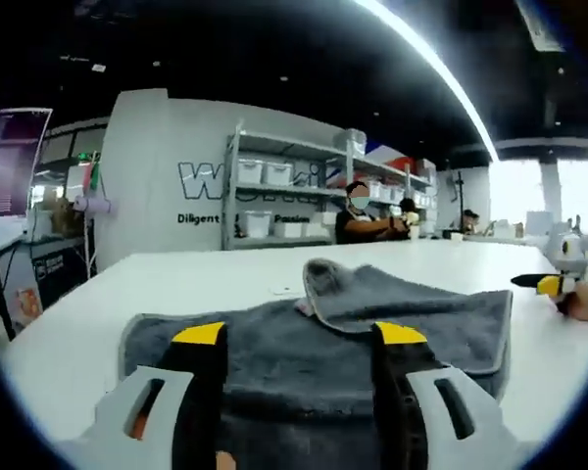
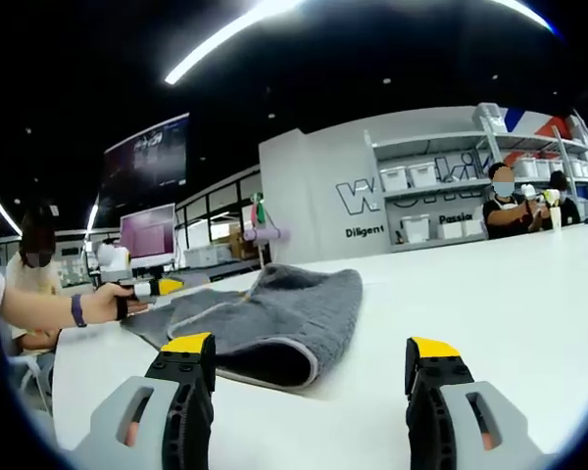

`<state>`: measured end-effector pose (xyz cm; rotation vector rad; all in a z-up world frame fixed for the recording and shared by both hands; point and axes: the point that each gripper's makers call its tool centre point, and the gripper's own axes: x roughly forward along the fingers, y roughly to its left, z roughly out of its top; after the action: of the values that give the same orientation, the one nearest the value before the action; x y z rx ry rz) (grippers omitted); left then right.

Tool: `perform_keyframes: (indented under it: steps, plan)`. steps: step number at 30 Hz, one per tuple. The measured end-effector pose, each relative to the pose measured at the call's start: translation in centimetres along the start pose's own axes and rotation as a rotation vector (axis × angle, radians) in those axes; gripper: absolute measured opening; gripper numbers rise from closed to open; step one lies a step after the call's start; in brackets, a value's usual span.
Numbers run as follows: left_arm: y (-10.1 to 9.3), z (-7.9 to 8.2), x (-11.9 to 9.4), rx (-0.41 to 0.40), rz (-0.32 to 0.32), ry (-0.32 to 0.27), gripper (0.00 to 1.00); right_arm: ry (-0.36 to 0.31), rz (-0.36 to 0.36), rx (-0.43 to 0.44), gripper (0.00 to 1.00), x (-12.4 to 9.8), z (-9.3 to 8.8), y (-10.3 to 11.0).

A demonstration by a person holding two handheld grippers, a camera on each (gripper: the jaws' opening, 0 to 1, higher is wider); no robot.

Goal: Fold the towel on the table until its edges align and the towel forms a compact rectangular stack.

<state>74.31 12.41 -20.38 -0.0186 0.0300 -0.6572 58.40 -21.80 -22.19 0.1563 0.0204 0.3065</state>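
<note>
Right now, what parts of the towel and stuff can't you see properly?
- Towel: in the left gripper view its near edge is hidden behind the left tool and cut off by the bottom of the picture.
- Towel's far side: in the right gripper view the raised fold hides it.
- Wall lettering: shelves cover part, so the word can't be read.
- Other tool: at the left view's right edge, too small and blurry to tell if open.

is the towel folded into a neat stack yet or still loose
Still loose: the grey towel lies rumpled on the white table, one corner flopped over, edges not aligned.
</note>
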Motion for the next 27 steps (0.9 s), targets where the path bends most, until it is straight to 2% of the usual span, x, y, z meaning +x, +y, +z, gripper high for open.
perform_keyframes:
  steps: [2, 5, 7, 9, 11, 14, 17, 22, 27]
  plan:
    - [0.4, -0.6, -1.0, -0.047, -0.023, -0.018, 0.75, 0.000, 0.008, -0.001, 0.80, 0.1, 0.0, 0.2]
    - [0.7, -2.1, -1.9, -0.019, -0.055, 0.045, 0.77, -0.011, 0.033, 0.003, 0.79, 0.4, 0.1, 0.6]
    - [0.4, -2.1, -2.2, -0.011, -0.084, 0.048, 0.80, -0.013, 0.041, 0.004, 0.79, 0.6, 0.2, 0.8]
    - [0.0, -1.9, -2.3, -0.048, -0.123, 0.033, 0.83, -0.006, 0.046, -0.005, 0.78, 0.7, 0.1, 0.9]
    - [-0.1, -1.8, -2.6, -0.058, -0.136, 0.017, 0.83, 0.003, 0.052, -0.019, 0.78, 0.8, -0.1, 1.1]
    - [-0.6, -1.5, -3.2, -0.017, -0.160, -0.008, 0.74, 0.016, 0.061, -0.043, 0.77, 0.9, -0.3, 1.3]
    - [-1.5, -1.1, -3.3, -0.044, -0.199, -0.026, 0.74, 0.019, 0.086, -0.040, 0.75, 1.2, -0.4, 1.7]
    - [-1.4, -1.3, -3.4, -0.024, -0.194, -0.023, 0.74, 0.047, 0.158, -0.058, 0.75, 1.7, -0.9, 3.1]
    - [-0.8, -1.2, -3.4, -0.037, -0.189, -0.027, 0.75, 0.044, 0.169, -0.061, 0.75, 1.6, -0.9, 3.4]
